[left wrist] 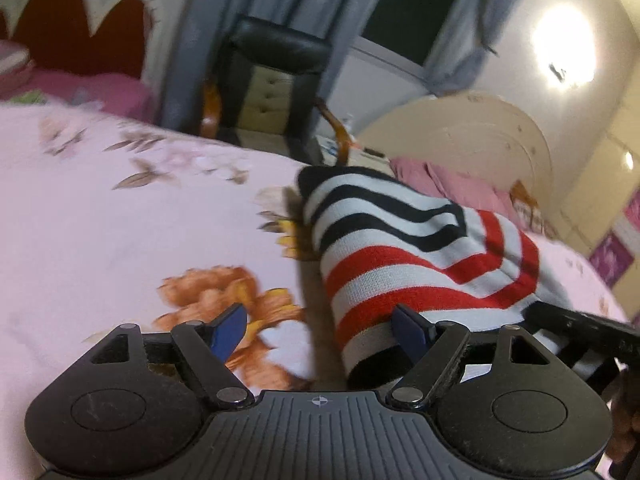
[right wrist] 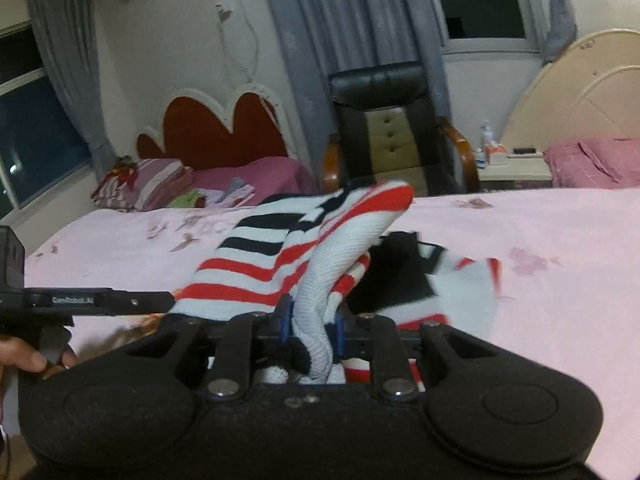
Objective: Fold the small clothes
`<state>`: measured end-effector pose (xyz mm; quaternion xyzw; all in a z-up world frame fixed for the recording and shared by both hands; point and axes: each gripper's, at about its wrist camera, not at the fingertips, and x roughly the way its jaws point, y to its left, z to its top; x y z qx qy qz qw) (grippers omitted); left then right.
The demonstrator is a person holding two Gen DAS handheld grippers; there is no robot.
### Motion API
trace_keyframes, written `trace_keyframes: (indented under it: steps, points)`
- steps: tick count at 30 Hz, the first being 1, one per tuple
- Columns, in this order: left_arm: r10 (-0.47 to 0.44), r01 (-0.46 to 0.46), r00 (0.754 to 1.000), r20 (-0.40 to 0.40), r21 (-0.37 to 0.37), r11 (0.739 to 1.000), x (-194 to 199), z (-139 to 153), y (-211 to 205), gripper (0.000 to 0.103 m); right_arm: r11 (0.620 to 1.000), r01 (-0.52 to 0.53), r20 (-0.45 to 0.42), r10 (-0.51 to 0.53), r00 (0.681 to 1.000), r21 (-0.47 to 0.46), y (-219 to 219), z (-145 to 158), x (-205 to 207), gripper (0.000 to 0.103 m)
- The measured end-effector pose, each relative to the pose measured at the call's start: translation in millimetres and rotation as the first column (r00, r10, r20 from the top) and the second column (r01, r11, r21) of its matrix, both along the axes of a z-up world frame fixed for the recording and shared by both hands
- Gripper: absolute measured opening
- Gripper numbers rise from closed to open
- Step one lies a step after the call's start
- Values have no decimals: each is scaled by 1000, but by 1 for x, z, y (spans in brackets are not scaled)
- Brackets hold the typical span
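Note:
A knitted garment point(left wrist: 400, 248) with red, black and white stripes lies bunched on the pink floral bedsheet point(left wrist: 100, 220). My left gripper point(left wrist: 320, 332) stands open low over the sheet. Its right blue pad point(left wrist: 412, 330) is at the garment's near hem and its left pad point(left wrist: 228, 332) is over bare sheet. In the right wrist view, my right gripper point(right wrist: 310, 322) is shut on a white knit fold of the garment point(right wrist: 280, 256) and holds it raised off the sheet point(right wrist: 540, 300). The left gripper's finger point(right wrist: 100, 302) reaches in from the left, beside the cloth.
A black office chair point(right wrist: 384, 128) stands beyond the bed's far edge. A second bed with a red scalloped headboard point(right wrist: 224, 128) holds folded clothes. A nightstand point(right wrist: 512, 164) and a pink pillow point(right wrist: 592, 160) sit at the right. A person's hand point(right wrist: 24, 356) holds the left gripper.

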<state>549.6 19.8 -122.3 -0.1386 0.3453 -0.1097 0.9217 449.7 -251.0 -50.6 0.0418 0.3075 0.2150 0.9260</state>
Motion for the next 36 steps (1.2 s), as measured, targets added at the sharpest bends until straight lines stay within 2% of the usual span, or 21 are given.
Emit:
trace_keyframes:
  steps: [5, 7, 11, 13, 17, 19, 21, 24, 32, 36]
  points:
    - [-79, 80, 997, -14, 66, 995, 9, -7, -35, 79, 997, 83, -65, -83, 994, -5, -30, -29, -2, 20]
    - [-77, 78, 997, -13, 74, 994, 10, -8, -41, 79, 992, 115, -118, -109, 987, 44, -41, -41, -5, 21]
    - [-73, 74, 997, -19, 57, 996, 10, -8, -38, 79, 972, 159, -199, -124, 972, 175, -57, -37, 4, 27]
    - [-81, 82, 996, -24, 61, 995, 11, -7, -37, 79, 959, 179, -214, -132, 968, 218, -64, -33, 11, 32]
    - [-93, 95, 995, -34, 72, 993, 13, -5, -39, 79, 937, 212, -273, -135, 953, 277, -73, -37, 31, 32]
    - [-92, 94, 995, -22, 76, 993, 15, -2, -37, 79, 947, 207, -269, -139, 953, 245, -69, -38, 40, 30]
    - [-31, 30, 999, 40, 45, 999, 11, 3, -29, 79, 964, 189, -240, -143, 960, 185, -60, -38, 43, 23]
    - [3, -3, 1000, -13, -20, 1000, 20, -4, -22, 79, 987, 138, -136, -126, 983, 79, -48, -30, 32, 16]
    - [-72, 73, 997, -23, 57, 996, 31, -4, -55, 79, 992, 121, -15, -121, 993, -30, -49, -20, 14, 14]
    - [-96, 100, 994, -45, 88, 991, 41, -7, -63, 79, 992, 120, -3, -120, 993, -50, -52, -23, 13, 14]
